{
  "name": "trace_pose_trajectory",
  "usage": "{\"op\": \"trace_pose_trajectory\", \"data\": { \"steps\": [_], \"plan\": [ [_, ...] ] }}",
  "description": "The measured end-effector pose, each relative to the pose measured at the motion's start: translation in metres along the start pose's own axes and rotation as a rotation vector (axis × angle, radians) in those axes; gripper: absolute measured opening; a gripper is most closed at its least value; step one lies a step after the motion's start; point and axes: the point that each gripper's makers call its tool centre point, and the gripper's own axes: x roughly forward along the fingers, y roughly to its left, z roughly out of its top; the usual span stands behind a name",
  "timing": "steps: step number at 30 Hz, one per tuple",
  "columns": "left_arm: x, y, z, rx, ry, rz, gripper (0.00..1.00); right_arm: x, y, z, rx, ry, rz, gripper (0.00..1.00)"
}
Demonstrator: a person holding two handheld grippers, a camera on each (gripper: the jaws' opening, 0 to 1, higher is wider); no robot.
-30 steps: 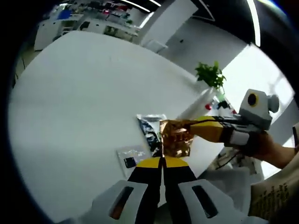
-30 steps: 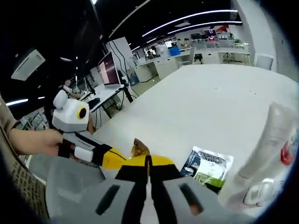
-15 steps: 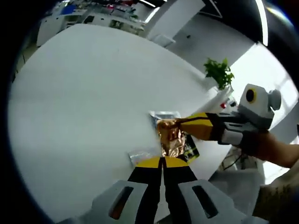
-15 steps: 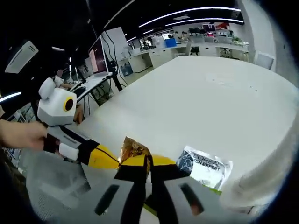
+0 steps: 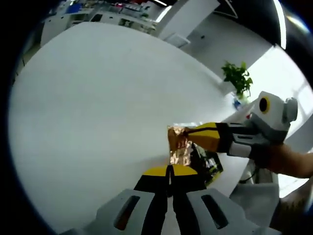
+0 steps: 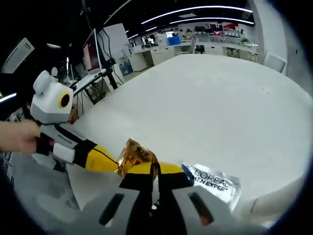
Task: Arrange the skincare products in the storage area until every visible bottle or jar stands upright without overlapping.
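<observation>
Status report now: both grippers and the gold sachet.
Left gripper and right gripper both shut on the gold sachet, held between them above the white table. Silver sachet flat on table beside it. Nothing in the way.

1. Left gripper point(image 5: 169, 169): two yellow-tipped jaws over black shanks, seated in pale grey housings, each with a dark oblong slot showing an orange-brown glint.
2. Same gripper at 9 o'clock in the right gripper view point(image 6: 119, 165): tapering yellow jaw, black body, white band, a hand point(image 6: 19, 137) around the grip.
3. Right gripper point(image 6: 155, 169): same make, with yellow tips, black shanks and grey slotted housings.
4. Same gripper at 3 o'clock in the left gripper view point(image 5: 188, 134): yellow jaw with black edging, black-and-white body.
</observation>
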Motion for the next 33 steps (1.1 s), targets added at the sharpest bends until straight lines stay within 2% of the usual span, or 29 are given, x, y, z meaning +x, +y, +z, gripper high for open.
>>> {"op": "trace_pose_trajectory", "data": {
  "steps": [12, 19, 24, 26, 28, 33],
  "plan": [
    [0.016, 0.019, 0.001, -0.018, 0.021, 0.020, 0.00, 0.023, -0.011, -0.011, -0.032, 0.042, -0.029, 0.04],
    [0.020, 0.025, 0.002, -0.025, 0.022, 0.032, 0.00, 0.033, -0.015, -0.016, -0.103, 0.066, -0.051, 0.05],
    [0.023, 0.025, 0.002, -0.017, 0.022, 0.035, 0.00, 0.037, -0.018, -0.017, -0.189, 0.077, -0.077, 0.04],
    [0.025, 0.024, 0.000, 0.011, 0.027, 0.038, 0.00, 0.038, -0.018, -0.018, -0.214, 0.081, -0.077, 0.04],
    [0.024, 0.028, 0.001, 0.085, 0.024, 0.069, 0.00, 0.039, -0.018, -0.017, -0.240, 0.077, -0.078, 0.04],
    [0.021, 0.026, 0.015, 0.335, -0.002, 0.134, 0.03, 0.039, -0.019, -0.015, -0.269, 0.078, -0.076, 0.03]
  ]
}}
